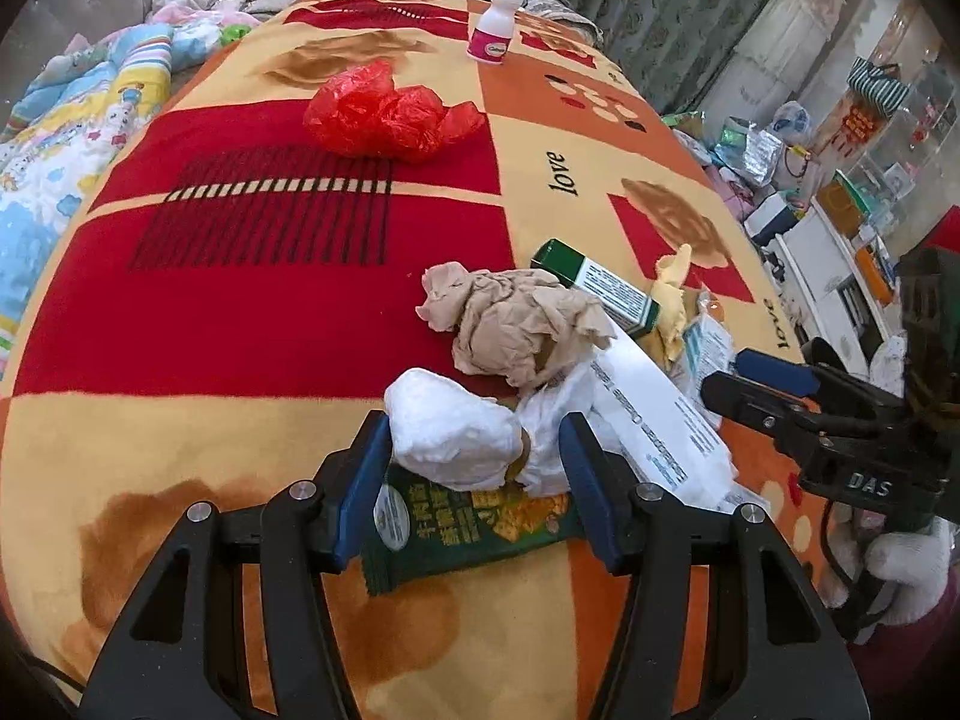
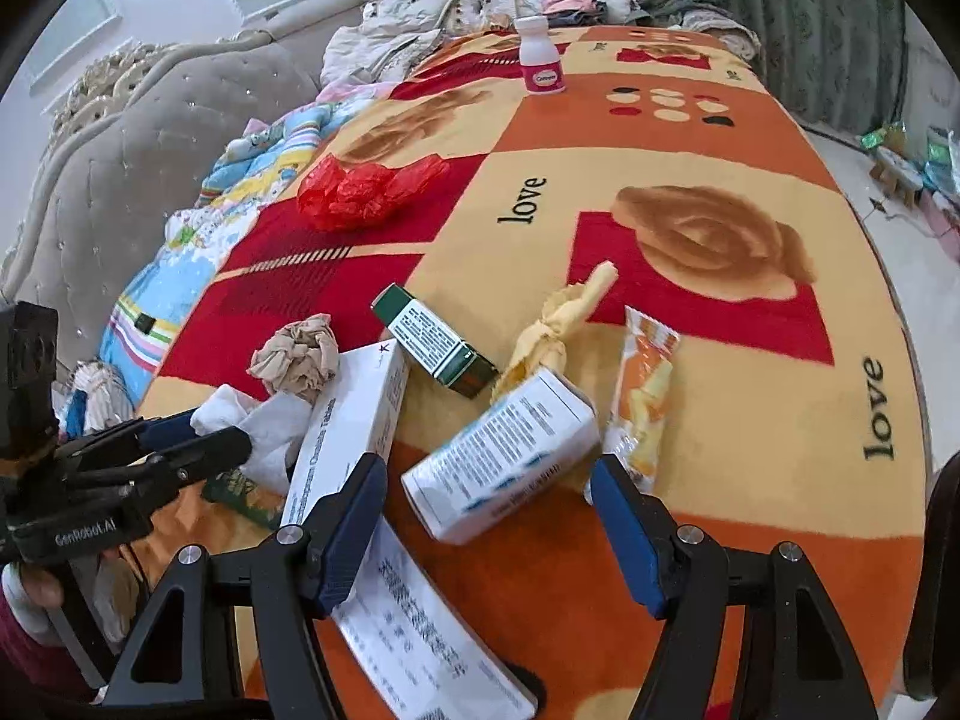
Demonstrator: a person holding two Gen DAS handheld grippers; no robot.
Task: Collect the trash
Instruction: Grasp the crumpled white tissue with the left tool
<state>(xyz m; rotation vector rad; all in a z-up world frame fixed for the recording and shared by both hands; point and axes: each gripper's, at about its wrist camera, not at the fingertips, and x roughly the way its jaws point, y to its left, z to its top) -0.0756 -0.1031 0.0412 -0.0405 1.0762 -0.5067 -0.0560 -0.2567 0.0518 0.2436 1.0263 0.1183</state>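
Observation:
Trash lies on a patterned blanket [image 1: 240, 312]. My left gripper [image 1: 475, 420] is open and straddles a white crumpled tissue [image 1: 450, 438] that lies on a green snack wrapper [image 1: 468, 522]. Behind them are a brown paper ball [image 1: 516, 324], a green box [image 1: 600, 288] and a long white box [image 1: 648, 414]. My right gripper [image 2: 489, 462] is open, and a white box with blue print [image 2: 504, 456] sits loose between its fingertips. A yellow wrapper [image 2: 558, 324], an orange snack packet [image 2: 645, 396] and a printed leaflet [image 2: 414, 636] lie around it. The left gripper [image 2: 216, 429] shows at the tissue [image 2: 258, 420].
A red plastic bag [image 1: 384, 114] and a white bottle with a pink label [image 1: 495, 30] sit farther back on the blanket. A padded headboard [image 2: 150, 138] and children's bedding [image 1: 72, 138] are on the left, with cluttered floor [image 1: 780, 150] on the right. A gloved hand [image 1: 900, 564] holds the right gripper [image 1: 729, 375].

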